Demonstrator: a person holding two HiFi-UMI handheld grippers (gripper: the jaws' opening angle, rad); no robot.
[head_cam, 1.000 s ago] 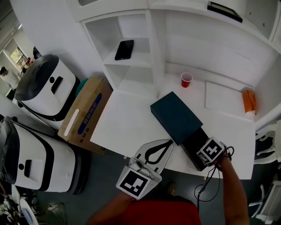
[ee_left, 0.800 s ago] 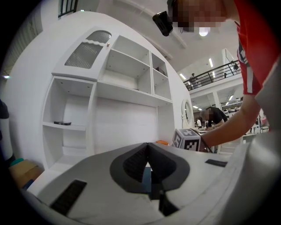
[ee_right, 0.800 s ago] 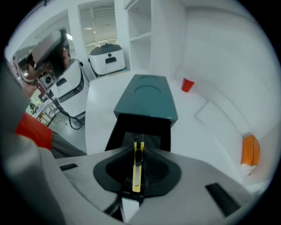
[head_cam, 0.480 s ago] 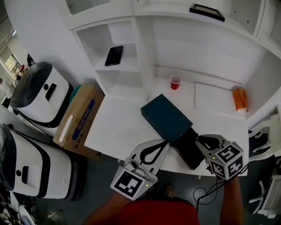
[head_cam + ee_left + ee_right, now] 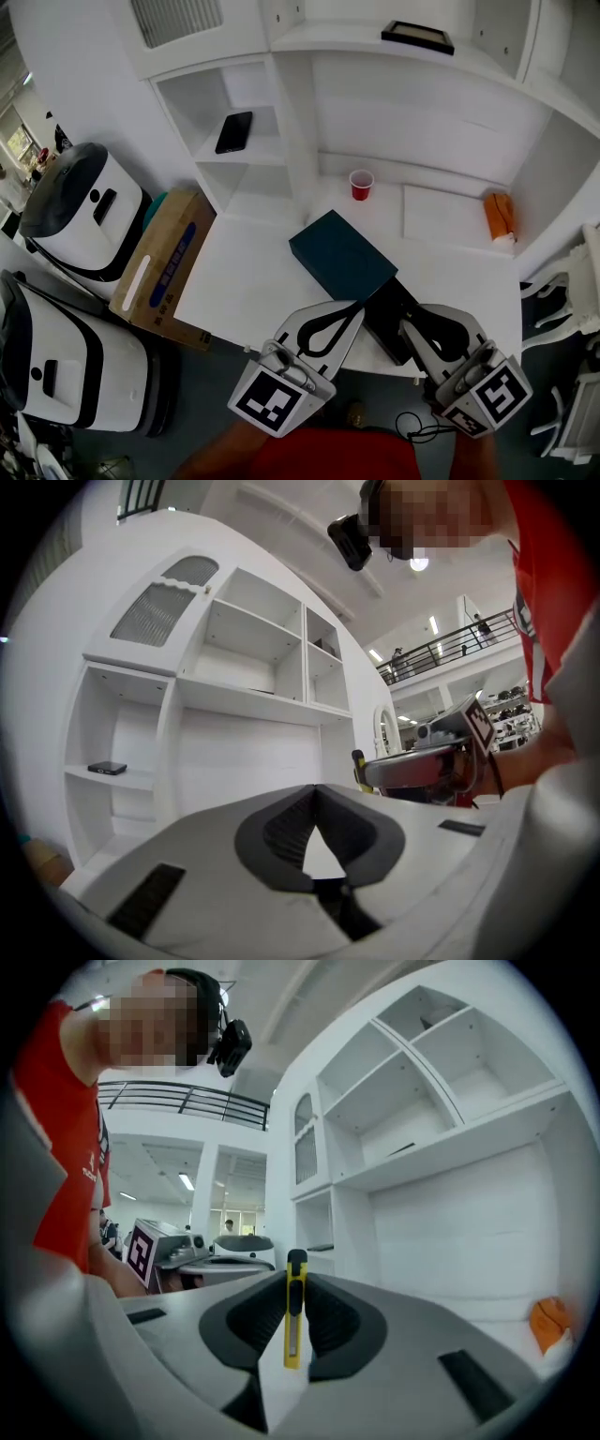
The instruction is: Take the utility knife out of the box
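The left claw (image 5: 314,789) filled the lower part of the left gripper view, its grey jaws meeting at the tips with nothing between the dark pads, only a narrow white gap lower down. Beyond it stood a white shelf unit (image 5: 239,682) with open compartments. A dark phone (image 5: 106,768) lay flat on a low shelf at the left, and a grille panel (image 5: 164,611) sat near the top. To the right, the right claw (image 5: 375,772) was held level, its marker cube (image 5: 478,722) facing the camera, and the yellow and black end of the utility knife (image 5: 357,759) stood up at its front. A person's red sleeve (image 5: 548,583) crossed the right edge.
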